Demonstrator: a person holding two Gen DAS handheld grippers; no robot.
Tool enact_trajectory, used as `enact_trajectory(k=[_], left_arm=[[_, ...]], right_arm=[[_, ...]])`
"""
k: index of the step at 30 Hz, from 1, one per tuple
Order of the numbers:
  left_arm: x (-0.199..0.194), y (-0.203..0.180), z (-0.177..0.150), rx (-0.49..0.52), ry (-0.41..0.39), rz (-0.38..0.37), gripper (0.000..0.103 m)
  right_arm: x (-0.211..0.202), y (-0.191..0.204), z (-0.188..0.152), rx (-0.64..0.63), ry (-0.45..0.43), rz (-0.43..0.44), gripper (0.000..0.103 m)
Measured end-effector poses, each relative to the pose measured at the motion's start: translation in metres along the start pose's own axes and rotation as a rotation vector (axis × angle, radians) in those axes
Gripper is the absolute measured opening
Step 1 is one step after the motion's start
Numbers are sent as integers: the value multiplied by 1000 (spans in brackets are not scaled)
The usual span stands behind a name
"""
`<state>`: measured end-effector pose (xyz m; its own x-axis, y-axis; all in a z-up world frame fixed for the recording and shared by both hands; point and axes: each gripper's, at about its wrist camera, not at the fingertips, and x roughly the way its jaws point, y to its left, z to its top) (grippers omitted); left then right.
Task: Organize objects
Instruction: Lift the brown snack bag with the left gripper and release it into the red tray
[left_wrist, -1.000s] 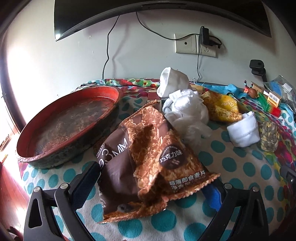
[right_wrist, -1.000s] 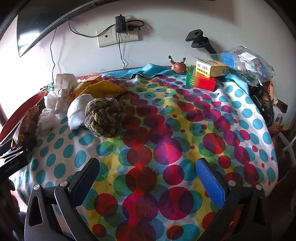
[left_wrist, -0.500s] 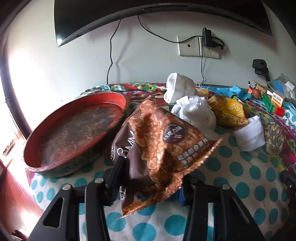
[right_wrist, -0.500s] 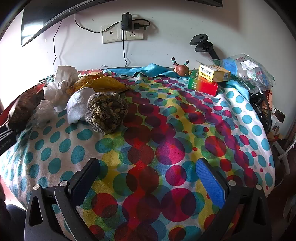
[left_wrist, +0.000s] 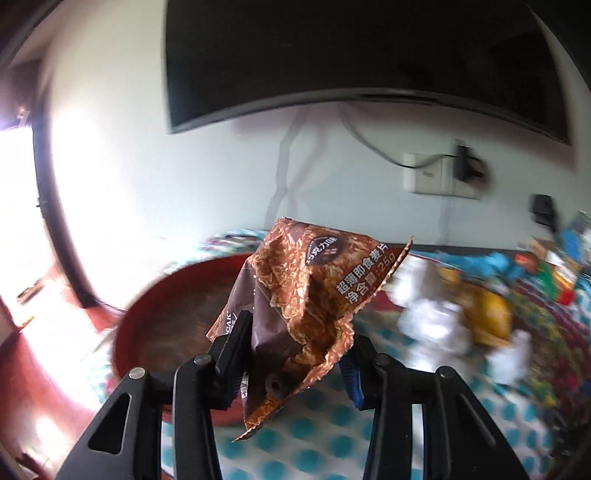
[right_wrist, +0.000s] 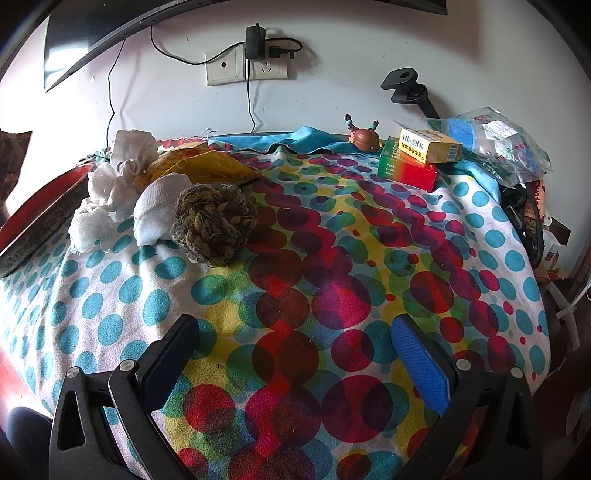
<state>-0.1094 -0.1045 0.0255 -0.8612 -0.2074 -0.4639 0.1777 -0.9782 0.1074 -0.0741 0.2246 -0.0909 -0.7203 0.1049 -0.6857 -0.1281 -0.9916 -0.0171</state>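
Your left gripper (left_wrist: 295, 354) has just closed its jaws on the brown snack bag (left_wrist: 314, 291), lifted clear for the red basin (left_wrist: 177, 306) (presumably its destination), while your right gripper (right_wrist: 295, 365) waits open-jawed, empty.

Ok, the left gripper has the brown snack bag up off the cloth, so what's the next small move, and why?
Probably carry the snack bag left over the red tray and open there. The left gripper has just closed on the bag's lower end, and the bag hangs clear of the dotted cloth with the tray right behind it. The right gripper is open over bare cloth, so it can wait.
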Motion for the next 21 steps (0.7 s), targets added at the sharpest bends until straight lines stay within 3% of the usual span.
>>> enact_trajectory(k=[8, 14, 21], left_arm=[[74, 88, 9, -26, 150, 198, 44], [112, 111, -2, -54, 243, 246, 44], [135, 119, -12, -63, 287, 260, 44]], right_arm=[[0, 1, 0, 1, -4, -3, 103], [-1, 1, -2, -2, -15, 0, 103], [-2, 1, -3, -4, -29, 0, 103]])
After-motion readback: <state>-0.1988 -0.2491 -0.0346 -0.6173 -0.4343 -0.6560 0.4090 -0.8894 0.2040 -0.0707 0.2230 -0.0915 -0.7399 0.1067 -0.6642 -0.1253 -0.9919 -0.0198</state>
